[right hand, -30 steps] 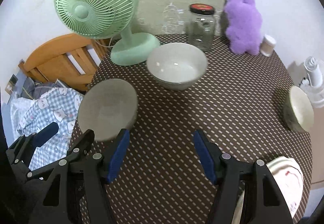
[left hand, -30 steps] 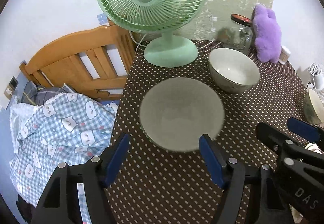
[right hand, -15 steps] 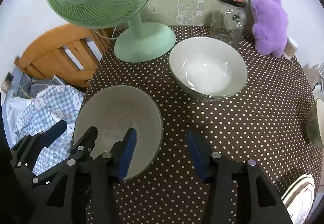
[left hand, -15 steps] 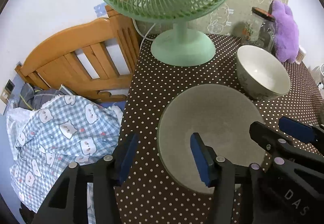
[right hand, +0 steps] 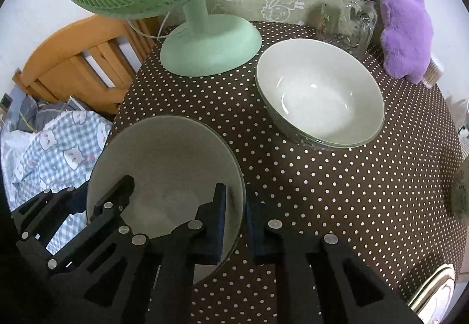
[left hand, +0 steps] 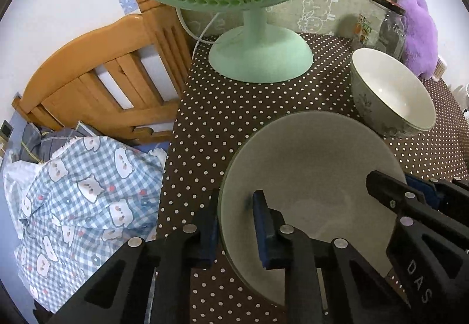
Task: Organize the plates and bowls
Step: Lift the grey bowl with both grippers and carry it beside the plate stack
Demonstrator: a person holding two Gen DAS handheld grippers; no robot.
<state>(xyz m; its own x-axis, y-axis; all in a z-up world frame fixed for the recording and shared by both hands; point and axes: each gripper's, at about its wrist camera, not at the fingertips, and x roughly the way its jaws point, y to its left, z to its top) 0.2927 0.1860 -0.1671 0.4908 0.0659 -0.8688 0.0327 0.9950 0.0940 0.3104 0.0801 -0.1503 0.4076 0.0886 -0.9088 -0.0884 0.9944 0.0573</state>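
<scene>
A wide pale grey-green bowl (left hand: 307,171) (right hand: 164,159) sits on the dotted brown tablecloth (right hand: 322,192) near its left edge. My left gripper (left hand: 234,224) is closing tight on the bowl's left rim, one blue pad inside and one outside. My right gripper (right hand: 239,221) is closing on the opposite, right rim in the same way. Each gripper shows in the other's view: the right gripper (left hand: 401,186), the left gripper (right hand: 96,192). A white bowl (left hand: 392,95) (right hand: 319,101) stands upright behind and to the right.
A mint green fan (right hand: 211,45) stands at the back left of the table. A glass jar (right hand: 351,19) and a purple plush toy (right hand: 404,28) are at the back right. Stacked plates (right hand: 436,288) lie at the near right. A wooden bedframe (left hand: 96,71) and checked blanket (left hand: 82,192) lie left of the table.
Both grippers came down and forward to the grey-green bowl. Their jaws went from wide open to shut on its two opposite rims.
</scene>
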